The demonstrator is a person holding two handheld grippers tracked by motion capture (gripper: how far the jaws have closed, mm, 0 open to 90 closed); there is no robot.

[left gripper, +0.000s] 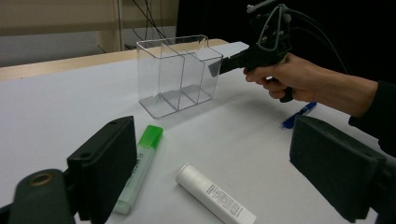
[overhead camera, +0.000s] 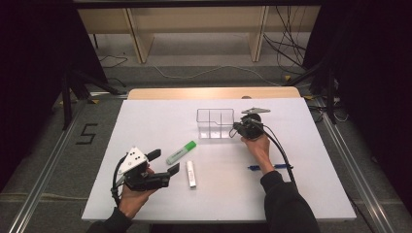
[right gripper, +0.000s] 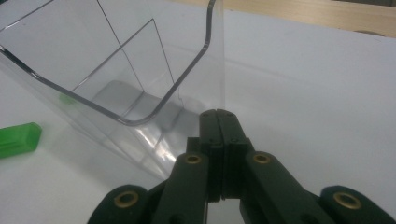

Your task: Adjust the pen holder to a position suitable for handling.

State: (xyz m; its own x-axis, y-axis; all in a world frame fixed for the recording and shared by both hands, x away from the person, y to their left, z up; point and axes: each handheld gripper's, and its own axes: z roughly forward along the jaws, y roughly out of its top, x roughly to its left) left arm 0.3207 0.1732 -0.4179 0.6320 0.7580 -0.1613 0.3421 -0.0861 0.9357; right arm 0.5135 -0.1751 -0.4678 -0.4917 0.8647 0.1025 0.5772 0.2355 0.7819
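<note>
White table (overhead camera: 311,194) on grey floor: right gripper (overhead camera: 236,129) clenched empty at clear organizer (overhead camera: 215,123); left gripper (overhead camera: 163,163) released near green highlighter (overhead camera: 181,152).

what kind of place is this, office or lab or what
Most likely a lab set up for recording: a white table standing between dark curtains, loose cables on the floor, and a person working with the left gripper and right gripper beside a clear organizer.

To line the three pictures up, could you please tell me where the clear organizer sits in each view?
High view: clear organizer at table centre, far half.
Left gripper view: upper middle, beyond the green highlighter.
Right gripper view: upper left, close up.
Shared landmark: the green highlighter.
</note>
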